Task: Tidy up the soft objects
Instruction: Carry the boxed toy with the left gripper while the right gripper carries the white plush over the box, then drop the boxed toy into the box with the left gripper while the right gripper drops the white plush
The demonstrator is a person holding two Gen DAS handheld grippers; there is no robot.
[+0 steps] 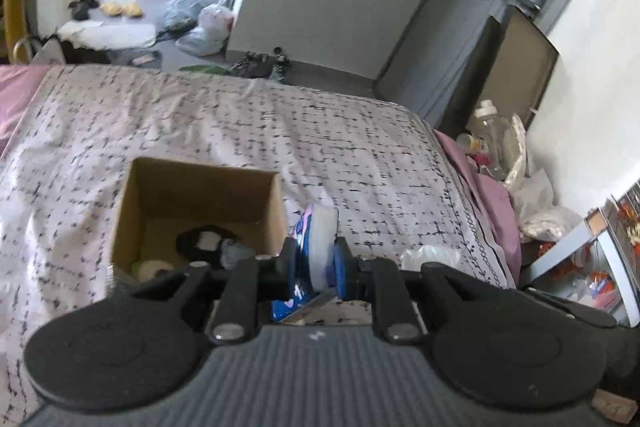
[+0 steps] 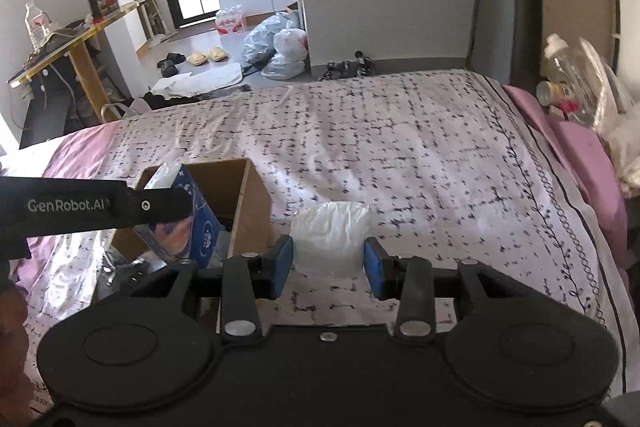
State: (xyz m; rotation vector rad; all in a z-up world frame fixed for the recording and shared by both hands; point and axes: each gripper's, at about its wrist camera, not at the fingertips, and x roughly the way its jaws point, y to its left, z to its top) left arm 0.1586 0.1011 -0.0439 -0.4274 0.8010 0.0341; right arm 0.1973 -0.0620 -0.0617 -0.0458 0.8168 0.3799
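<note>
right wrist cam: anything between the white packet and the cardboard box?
Only bare bedspread between white packet and cardboard box, shown in the right wrist view.

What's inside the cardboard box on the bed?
Inside the cardboard box: a black item, grey fabric and a white roll. The left gripper covers the near corner.

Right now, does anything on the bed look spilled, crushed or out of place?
Nothing spilled. The left gripper squeezes a blue tissue pack thin beside the box, and the right gripper holds a white pack above the quilt. The box stands upright with items inside.
</note>
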